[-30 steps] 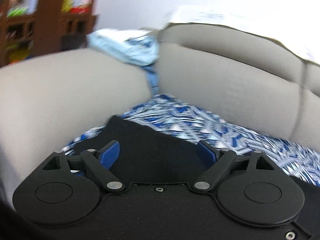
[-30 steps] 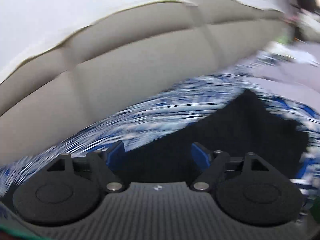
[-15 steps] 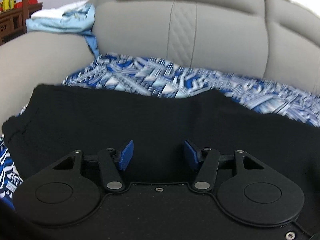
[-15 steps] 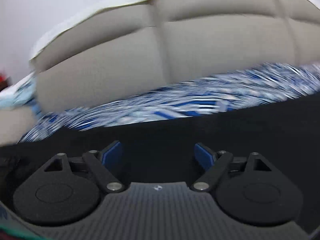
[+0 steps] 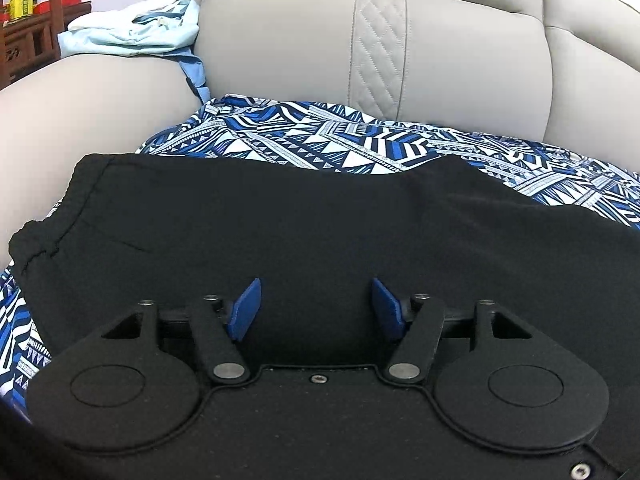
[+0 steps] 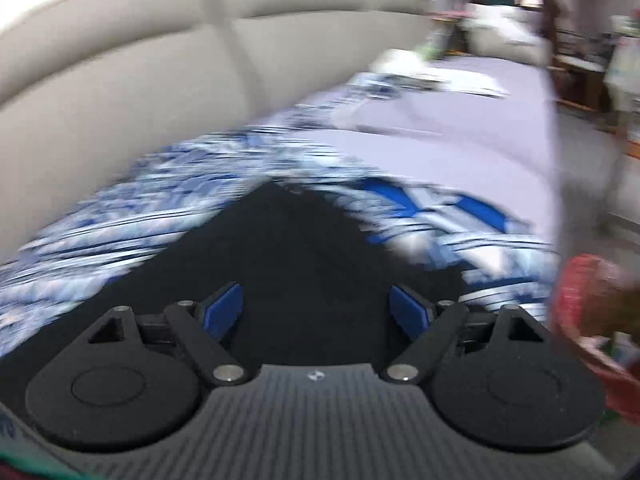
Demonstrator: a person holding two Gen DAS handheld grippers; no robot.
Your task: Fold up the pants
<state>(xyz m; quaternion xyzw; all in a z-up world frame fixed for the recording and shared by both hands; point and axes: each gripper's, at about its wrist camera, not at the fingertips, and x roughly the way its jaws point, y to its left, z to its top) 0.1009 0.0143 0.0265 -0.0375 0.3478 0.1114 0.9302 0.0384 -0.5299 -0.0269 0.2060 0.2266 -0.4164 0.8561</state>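
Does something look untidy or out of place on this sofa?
Yes. A light blue garment lies crumpled on top of the sofa armrest, one end hanging down into the corner. The black pants lie spread fairly flat on the blue patterned cloth, with only the waistband bunched at the left.

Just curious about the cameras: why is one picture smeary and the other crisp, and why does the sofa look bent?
Right wrist view: motion blur smears the patterned cloth. Left wrist view: sharp, black pants clear. Both: fisheye lens bows the sofa.
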